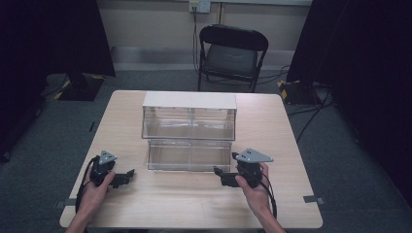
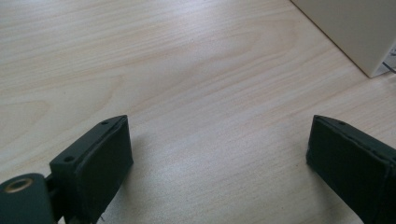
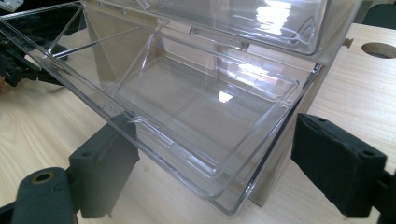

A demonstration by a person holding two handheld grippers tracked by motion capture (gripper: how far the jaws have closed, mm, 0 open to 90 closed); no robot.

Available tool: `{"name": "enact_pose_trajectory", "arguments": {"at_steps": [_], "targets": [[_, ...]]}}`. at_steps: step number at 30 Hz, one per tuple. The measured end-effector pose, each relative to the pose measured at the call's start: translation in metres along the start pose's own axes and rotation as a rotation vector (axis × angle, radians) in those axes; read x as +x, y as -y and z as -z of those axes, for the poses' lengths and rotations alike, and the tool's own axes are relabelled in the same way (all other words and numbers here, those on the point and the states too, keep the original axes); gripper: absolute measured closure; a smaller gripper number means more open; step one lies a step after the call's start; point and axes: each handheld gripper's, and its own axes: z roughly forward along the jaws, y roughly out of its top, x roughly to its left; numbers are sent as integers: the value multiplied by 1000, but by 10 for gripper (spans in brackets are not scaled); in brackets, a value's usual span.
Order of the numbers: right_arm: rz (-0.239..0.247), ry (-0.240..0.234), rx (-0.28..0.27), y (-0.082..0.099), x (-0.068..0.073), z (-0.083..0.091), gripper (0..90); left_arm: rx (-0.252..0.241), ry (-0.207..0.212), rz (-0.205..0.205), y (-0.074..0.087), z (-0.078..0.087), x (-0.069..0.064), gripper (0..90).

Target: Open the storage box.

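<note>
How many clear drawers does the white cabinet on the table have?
2. The upper drawer sits closed under the white top; the lower drawer is pulled out toward the person. Others behind may be hidden.

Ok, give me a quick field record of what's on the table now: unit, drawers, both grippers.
table: light wood table
unit: white-topped drawer unit, mid-table
upper drawer: clear upper drawer, closed
lower drawer: clear lower drawer, pulled out toward the person, looks empty
left gripper: left gripper open over bare wood, left of the unit
right gripper: right gripper open, jaws either side of the lower drawer's front corner; contact unclear
background: folding chair behind the table
</note>
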Motion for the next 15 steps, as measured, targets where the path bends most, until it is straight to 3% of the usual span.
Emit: {"name": "enact_pose_trajectory", "arguments": {"at_steps": [15], "targets": [[-6,-9,-12,-1,-1,0,134,0,0,0,0,0,0,64]]}}
